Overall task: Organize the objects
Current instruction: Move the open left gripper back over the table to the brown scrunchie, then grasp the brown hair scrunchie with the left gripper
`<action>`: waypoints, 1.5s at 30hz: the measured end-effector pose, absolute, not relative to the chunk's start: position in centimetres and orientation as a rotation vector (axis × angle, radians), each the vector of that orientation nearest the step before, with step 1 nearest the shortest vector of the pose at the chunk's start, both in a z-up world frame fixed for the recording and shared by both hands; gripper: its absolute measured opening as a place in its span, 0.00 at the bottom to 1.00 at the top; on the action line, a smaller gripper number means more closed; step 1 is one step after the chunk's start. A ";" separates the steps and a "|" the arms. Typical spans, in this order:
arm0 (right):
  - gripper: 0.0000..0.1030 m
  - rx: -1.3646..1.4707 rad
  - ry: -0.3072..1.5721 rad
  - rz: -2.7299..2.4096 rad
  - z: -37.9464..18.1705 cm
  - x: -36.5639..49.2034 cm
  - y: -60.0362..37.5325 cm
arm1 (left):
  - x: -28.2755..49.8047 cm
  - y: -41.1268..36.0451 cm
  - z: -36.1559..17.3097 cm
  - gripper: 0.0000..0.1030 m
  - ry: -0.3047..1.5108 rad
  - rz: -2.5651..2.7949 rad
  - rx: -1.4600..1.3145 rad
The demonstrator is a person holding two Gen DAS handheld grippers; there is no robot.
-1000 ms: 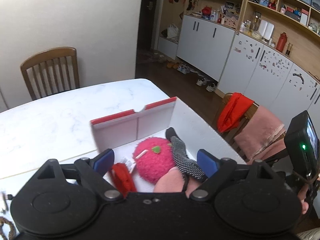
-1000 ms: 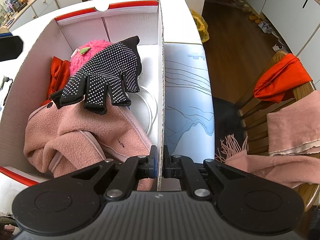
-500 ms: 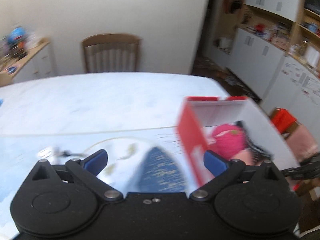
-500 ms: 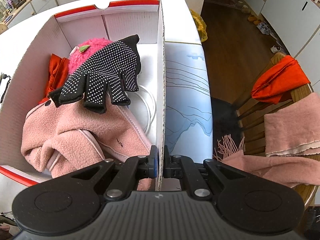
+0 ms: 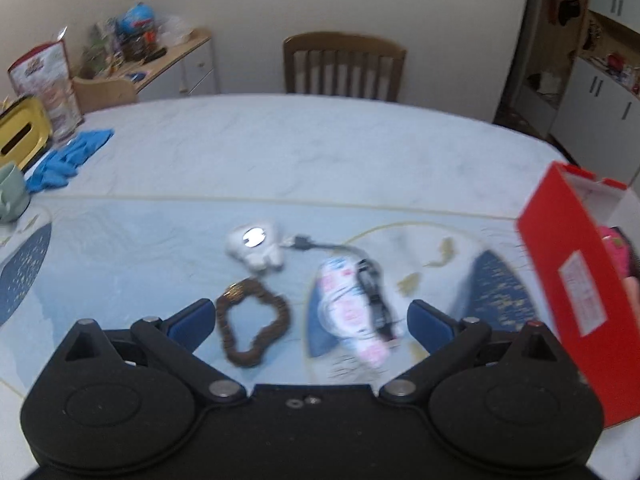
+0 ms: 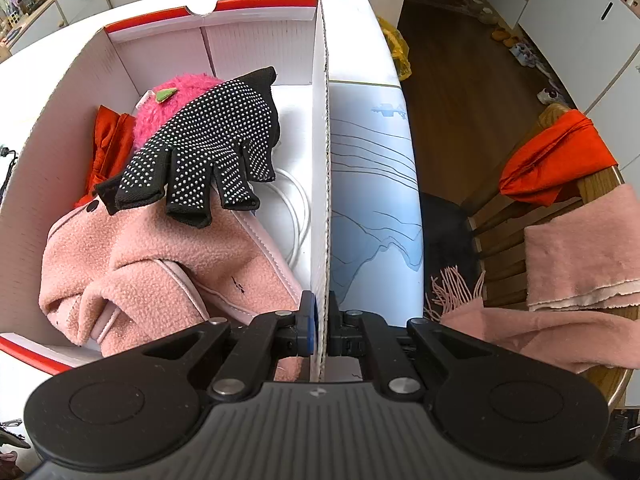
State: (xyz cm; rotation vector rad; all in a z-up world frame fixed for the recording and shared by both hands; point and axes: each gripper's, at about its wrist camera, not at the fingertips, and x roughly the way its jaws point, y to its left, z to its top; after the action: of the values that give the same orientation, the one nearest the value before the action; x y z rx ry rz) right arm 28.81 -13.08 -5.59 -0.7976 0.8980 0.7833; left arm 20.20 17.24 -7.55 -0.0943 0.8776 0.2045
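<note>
My left gripper (image 5: pixel 308 316) is open and empty above the table, over a brown bead bracelet (image 5: pixel 253 330) and a white-pink packet (image 5: pixel 352 312) with a black cable (image 5: pixel 372 292) across it. A white plug-like gadget (image 5: pixel 256 246) lies just beyond. My right gripper (image 6: pixel 320 320) is shut on the right wall of the red-and-white box (image 6: pixel 322 160). The box holds a black dotted glove (image 6: pixel 208 144), a pink fuzzy toy (image 6: pixel 176 100), a pink fleece garment (image 6: pixel 160 272), a red cloth (image 6: pixel 108 140) and a white cord (image 6: pixel 296 216). The box's red side (image 5: pixel 568 280) shows at right in the left wrist view.
Blue gloves (image 5: pixel 64 158), a green mug (image 5: pixel 10 192) and a yellow box (image 5: pixel 20 132) sit at the table's far left. A wooden chair (image 5: pixel 344 68) stands behind the table. Another chair (image 6: pixel 560 216) draped with red and pink cloths stands right of the table edge.
My left gripper has swung left, away from over the box to over the loose items on the table. My right gripper has stayed clamped on the box wall.
</note>
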 end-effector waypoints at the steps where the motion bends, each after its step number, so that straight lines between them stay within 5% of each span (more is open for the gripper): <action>1: 0.04 -0.799 0.898 0.782 -5.6 28.8 -13.0 | 20.3 17.8 -8.1 0.99 0.885 0.216 -0.095; 12: 0.05 -0.817 0.894 0.775 -5.6 28.6 -12.8 | 22.4 21.0 -12.5 0.95 0.949 0.307 -0.160; 24: 0.05 -0.822 0.893 0.773 -5.6 28.6 -12.8 | 23.6 21.3 -13.8 0.76 0.980 0.334 -0.173; 31: 0.05 -0.822 0.892 0.774 -5.6 28.6 -12.8 | 23.5 21.4 -13.6 0.50 0.974 0.330 -0.176; 35: 0.05 -0.822 0.892 0.775 -5.6 28.6 -12.8 | 23.3 21.2 -13.2 0.17 0.972 0.329 -0.174; 45: 0.05 -0.820 0.889 0.778 -5.6 28.6 -12.8 | 22.0 19.9 -10.5 0.13 0.939 0.318 -0.155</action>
State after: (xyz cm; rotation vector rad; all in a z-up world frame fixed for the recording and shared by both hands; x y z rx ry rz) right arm 28.60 -12.81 -5.64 -0.8204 0.8885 0.7779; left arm 21.98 19.92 -10.54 -0.1554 0.9386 0.3182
